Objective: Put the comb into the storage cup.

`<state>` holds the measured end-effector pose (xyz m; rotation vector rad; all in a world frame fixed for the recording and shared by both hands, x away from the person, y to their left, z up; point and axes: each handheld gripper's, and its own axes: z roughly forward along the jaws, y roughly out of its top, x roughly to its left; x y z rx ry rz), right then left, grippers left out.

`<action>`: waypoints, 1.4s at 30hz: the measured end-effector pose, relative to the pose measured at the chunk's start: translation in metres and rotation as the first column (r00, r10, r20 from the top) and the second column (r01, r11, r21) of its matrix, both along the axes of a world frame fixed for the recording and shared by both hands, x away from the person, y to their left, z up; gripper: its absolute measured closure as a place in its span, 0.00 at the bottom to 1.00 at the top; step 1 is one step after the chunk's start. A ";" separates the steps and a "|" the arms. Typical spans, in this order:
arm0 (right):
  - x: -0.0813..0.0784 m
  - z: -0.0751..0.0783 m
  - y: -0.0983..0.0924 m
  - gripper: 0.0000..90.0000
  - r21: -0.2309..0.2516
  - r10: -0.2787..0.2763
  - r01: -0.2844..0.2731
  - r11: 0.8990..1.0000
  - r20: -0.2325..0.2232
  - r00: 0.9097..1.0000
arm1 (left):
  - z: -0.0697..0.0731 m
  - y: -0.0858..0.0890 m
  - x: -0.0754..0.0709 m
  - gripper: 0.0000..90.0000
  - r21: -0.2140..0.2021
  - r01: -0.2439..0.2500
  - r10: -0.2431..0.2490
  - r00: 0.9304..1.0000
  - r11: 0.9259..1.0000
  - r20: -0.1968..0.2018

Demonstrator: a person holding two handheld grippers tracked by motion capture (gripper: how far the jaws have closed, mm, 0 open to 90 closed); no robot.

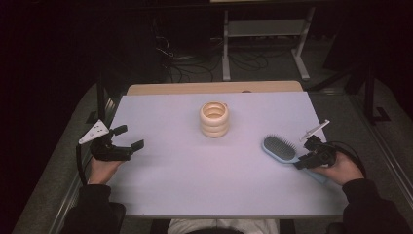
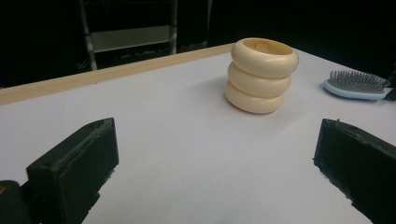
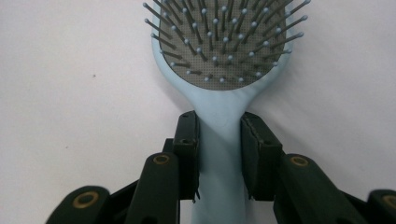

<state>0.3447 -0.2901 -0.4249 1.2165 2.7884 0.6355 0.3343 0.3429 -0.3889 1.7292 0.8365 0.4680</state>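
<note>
Right tool clamped on handle of light-blue hairbrush, bristles up, flat on tabletop at 4 o'clock of cream ring-stack holder; left tool spread, empty, at 9; grasp seemingly done, lift and placement pending.

left tool jaws wide apart, low | right tool jaws closed, gripping

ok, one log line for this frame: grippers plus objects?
left gripper: open, empty, over table | right gripper: shut on light-blue hairbrush at handle | cream three-ring stacked holder: upright, table centre, untouched
</note>
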 end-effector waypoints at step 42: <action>0.005 0.090 0.025 0.76 0.050 0.063 -0.077 0.996 0.227 0.972 | 0.000 -0.001 0.000 0.00 0.005 0.002 -0.002 1.000 1.000 -0.002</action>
